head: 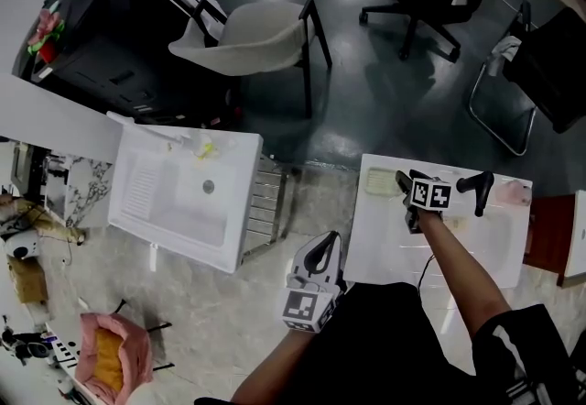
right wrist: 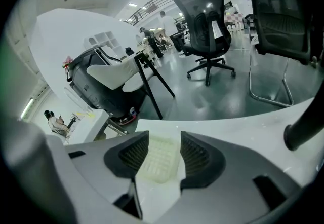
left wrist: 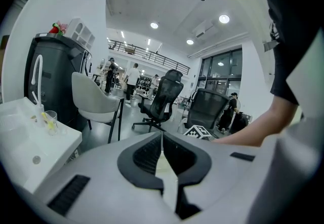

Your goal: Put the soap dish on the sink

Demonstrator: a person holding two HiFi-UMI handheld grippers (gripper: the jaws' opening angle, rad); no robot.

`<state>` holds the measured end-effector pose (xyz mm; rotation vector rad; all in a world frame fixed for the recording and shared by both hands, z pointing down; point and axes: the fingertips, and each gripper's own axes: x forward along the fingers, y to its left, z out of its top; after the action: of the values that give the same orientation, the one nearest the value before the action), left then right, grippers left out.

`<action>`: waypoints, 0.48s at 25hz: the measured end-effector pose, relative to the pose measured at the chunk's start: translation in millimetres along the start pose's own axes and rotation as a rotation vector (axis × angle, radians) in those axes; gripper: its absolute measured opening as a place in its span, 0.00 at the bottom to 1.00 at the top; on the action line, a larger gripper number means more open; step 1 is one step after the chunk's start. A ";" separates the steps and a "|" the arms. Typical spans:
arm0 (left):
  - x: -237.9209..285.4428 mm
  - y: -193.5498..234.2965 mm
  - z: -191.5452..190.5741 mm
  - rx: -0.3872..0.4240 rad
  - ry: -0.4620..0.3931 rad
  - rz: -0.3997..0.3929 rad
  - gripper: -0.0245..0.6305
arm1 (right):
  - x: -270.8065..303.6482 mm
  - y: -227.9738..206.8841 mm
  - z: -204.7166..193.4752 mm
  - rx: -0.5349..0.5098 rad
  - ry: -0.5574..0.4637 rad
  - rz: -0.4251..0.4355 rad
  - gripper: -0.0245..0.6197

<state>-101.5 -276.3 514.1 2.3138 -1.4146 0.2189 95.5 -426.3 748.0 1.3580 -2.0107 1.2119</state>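
Over the back left corner of the white sink [head: 380,243], the right gripper [right wrist: 164,139] points down with its jaws spread wide. The soap dish [head: 379,181], pale and ribbed, lies flat on the sink's rim between the two pads; as far as the right gripper view shows, neither pad presses on it, so it is released. Further along that back rim stands the sink's black faucet [head: 478,191]. Just off the sink's front left corner, the left gripper [left wrist: 162,136] hangs in the air, its jaws closed tip to tip on nothing. Well to the left of the sink is a second white sink [head: 146,183], with a clear glass [left wrist: 49,121] on its rim that seems to hold something yellow.
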 end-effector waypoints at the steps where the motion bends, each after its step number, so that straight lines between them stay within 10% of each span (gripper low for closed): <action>1: -2.5 0.6 0.2 0.000 -0.004 -0.002 0.06 | -3.8 0.1 0.0 0.003 -0.006 -0.002 0.32; 12: -36.3 8.2 6.5 -0.019 -0.059 -0.059 0.06 | -76.6 25.1 -6.2 0.020 -0.107 -0.042 0.32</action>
<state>-126.3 -252.9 498.0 2.3608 -1.3688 0.1201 105.2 -377.5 684.3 1.4962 -2.0361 1.1671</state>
